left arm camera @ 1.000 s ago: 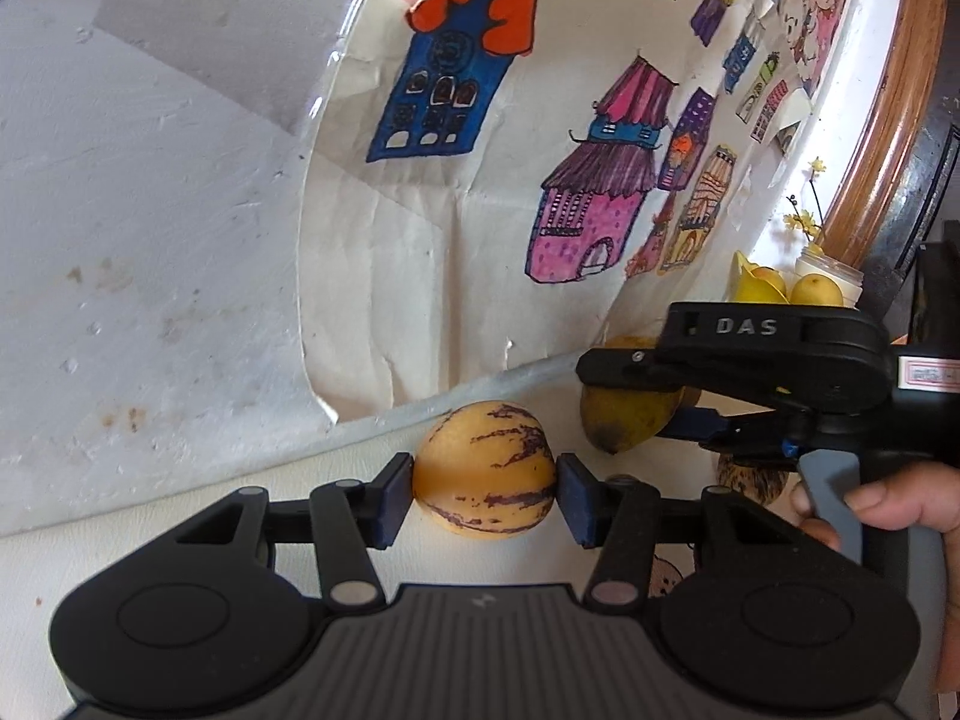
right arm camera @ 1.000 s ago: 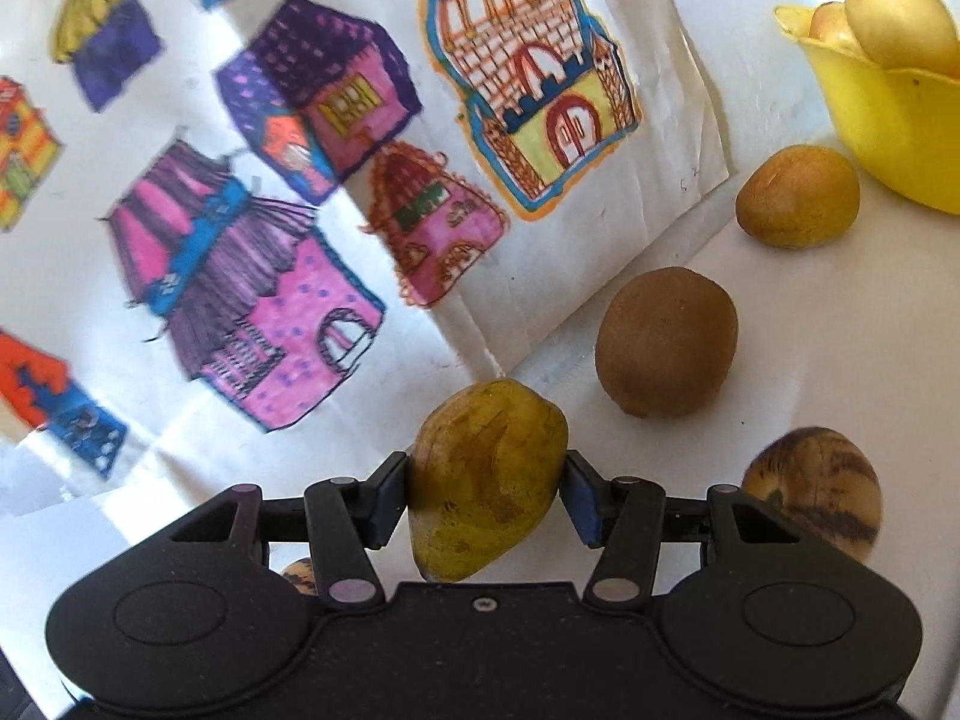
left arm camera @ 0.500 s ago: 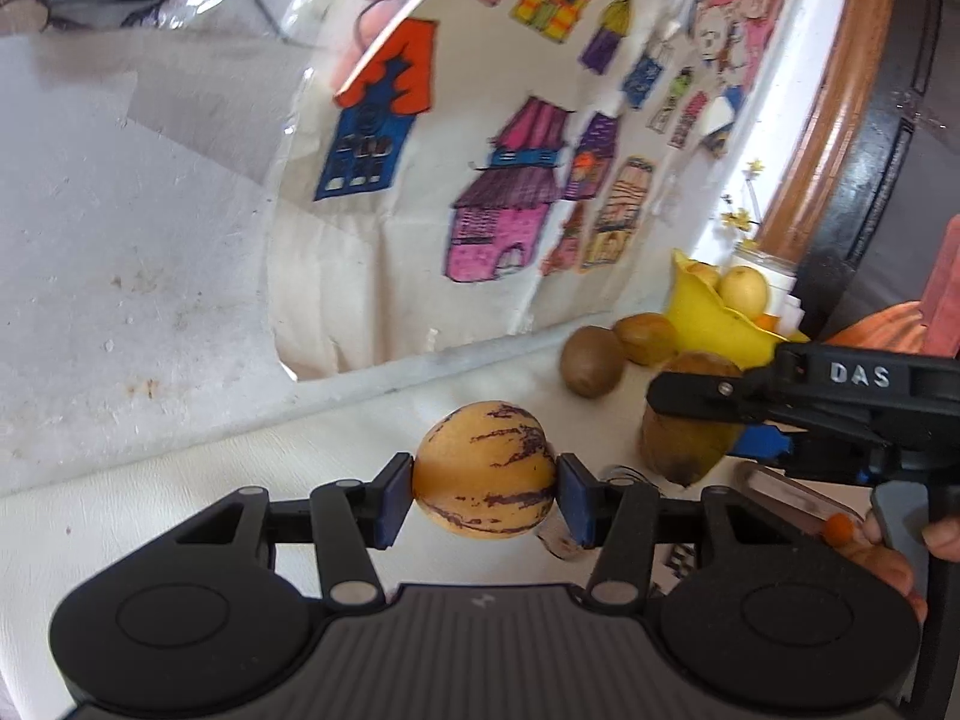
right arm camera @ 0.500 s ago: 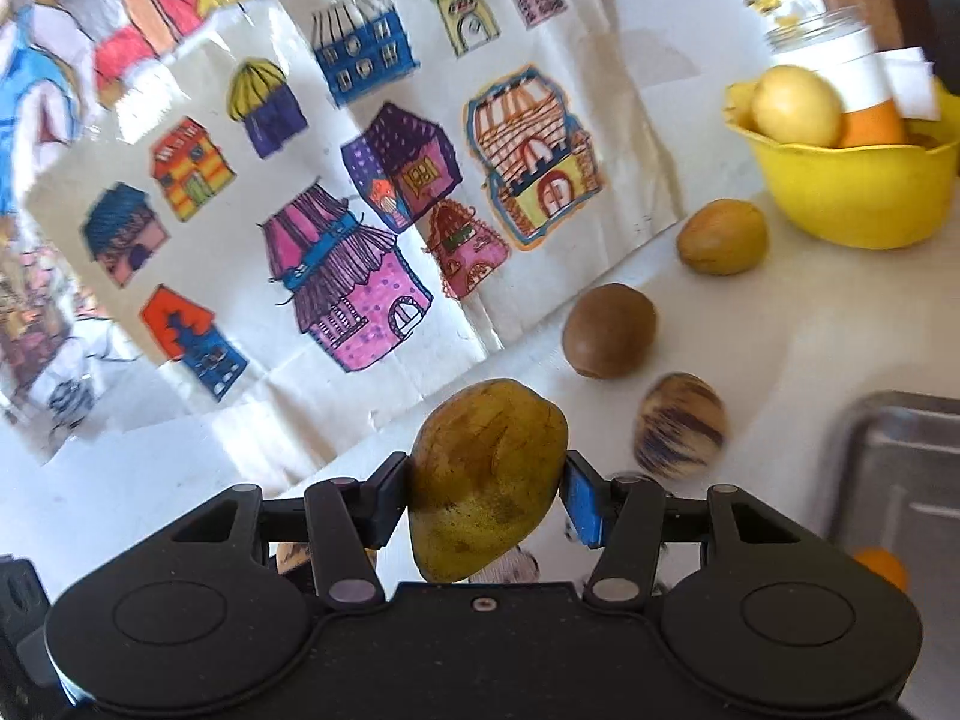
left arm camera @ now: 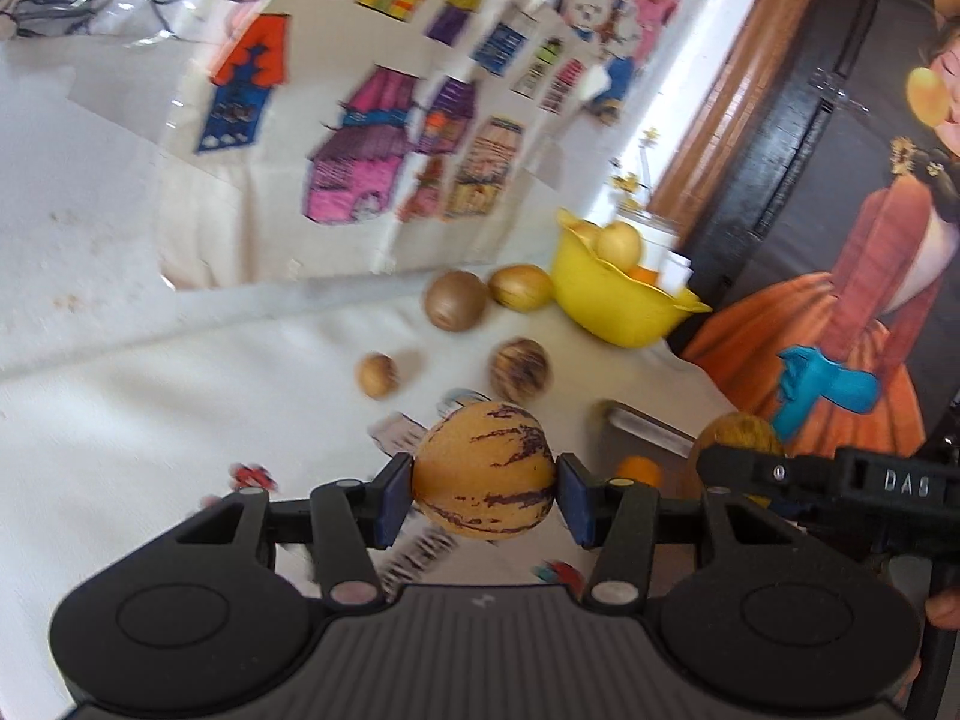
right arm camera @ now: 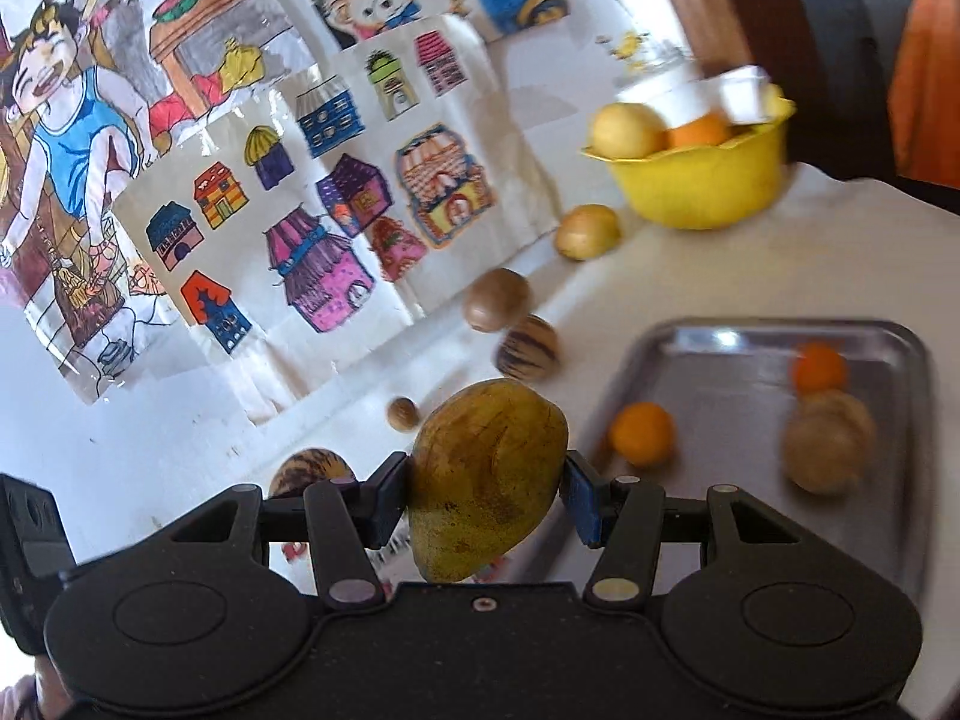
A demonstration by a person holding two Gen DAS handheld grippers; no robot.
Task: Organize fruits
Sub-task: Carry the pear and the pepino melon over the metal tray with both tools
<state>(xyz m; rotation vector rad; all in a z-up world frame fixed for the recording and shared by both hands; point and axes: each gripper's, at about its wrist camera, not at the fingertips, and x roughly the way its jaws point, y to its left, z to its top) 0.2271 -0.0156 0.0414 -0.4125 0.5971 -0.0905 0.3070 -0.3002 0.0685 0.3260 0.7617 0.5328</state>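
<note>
R claw [right arm camera: 486, 480] clamped on green-yellow mango [right arm camera: 487, 477], above white worktop [right arm camera: 690, 282]; steel tray [right arm camera: 750, 336] w/ oranges just right.

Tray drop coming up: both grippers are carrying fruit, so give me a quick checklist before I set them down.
1. Left gripper clamped on striped melon: ok.
2. Right gripper clamped on mango: ok.
3. Tray in view: ok.
4. Bare spot in tray between oranges and brown fruits: ok.
5. Mango over tray: not ok, at its left edge.
6. Grippers clear of each other: cannot tell.
</note>
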